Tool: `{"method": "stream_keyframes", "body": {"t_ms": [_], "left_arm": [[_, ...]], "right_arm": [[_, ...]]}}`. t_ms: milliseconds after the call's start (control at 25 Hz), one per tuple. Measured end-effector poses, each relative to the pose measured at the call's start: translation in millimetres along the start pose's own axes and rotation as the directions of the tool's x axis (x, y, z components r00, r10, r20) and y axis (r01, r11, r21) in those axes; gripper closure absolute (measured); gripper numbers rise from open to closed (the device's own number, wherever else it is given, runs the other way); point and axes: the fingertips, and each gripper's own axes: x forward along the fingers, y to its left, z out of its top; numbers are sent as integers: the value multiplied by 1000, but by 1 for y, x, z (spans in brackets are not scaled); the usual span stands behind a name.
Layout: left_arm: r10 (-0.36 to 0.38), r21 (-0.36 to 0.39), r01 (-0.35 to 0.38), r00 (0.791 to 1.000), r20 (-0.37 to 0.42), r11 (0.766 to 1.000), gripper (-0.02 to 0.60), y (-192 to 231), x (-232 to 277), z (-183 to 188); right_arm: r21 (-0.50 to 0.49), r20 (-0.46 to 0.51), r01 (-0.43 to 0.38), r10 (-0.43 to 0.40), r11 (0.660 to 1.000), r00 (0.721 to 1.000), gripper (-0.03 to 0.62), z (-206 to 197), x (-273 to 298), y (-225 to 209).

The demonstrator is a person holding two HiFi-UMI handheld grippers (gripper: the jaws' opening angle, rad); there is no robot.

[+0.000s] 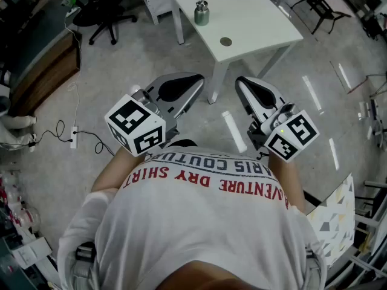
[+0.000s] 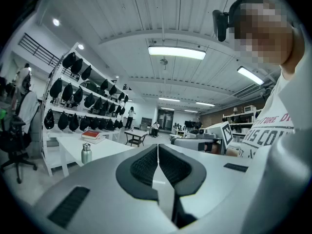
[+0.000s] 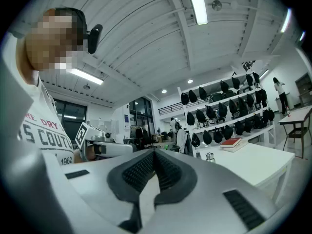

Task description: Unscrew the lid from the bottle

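Nothing's begun yet, by the look of it. The left gripper (image 1: 192, 80) and right gripper (image 1: 245, 82) are both held level near the person's chest, jaws pressed together on nothing. They're well apart from the small silver metal bottle (image 1: 201, 12), which stands close to the left edge of the white rectangular table (image 1: 260, 17). Next, I'd judge, comes stepping in and opening both: one to steady the body, one for the lid. The lid seems on, but it's too small to be sure. A small round disc (image 1: 225, 41) by the near corner I can't identify.
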Motion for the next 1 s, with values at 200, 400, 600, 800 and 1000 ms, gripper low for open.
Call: {"method": "stream_keyframes", "body": {"t_ms": [200, 400, 600, 800, 1000], "left_arm": [[13, 4, -13, 1000, -8, 1000, 551, 0, -1, -4], [20, -3, -20, 1000, -7, 1000, 551, 3, 0, -8], [17, -9, -17, 1000, -19, 1000, 551, 16, 5, -15], [24, -9, -25, 999, -46, 1000, 511, 41, 19, -24], [48, 13, -47, 995, -86, 999, 340, 76, 49, -37]], "right_arm": [[22, -12, 28, -28, 999, 1000, 571, -3, -2, -5], [11, -33, 81, -81, 997, 996, 537, -9, -2, -15], [-6, -29, 131, -131, 991, 991, 308, -11, 1, -32], [-10, -31, 165, -165, 986, 986, 278, -12, 9, -55], [2, -40, 180, -180, 984, 983, 269, -14, 23, -88]]}}
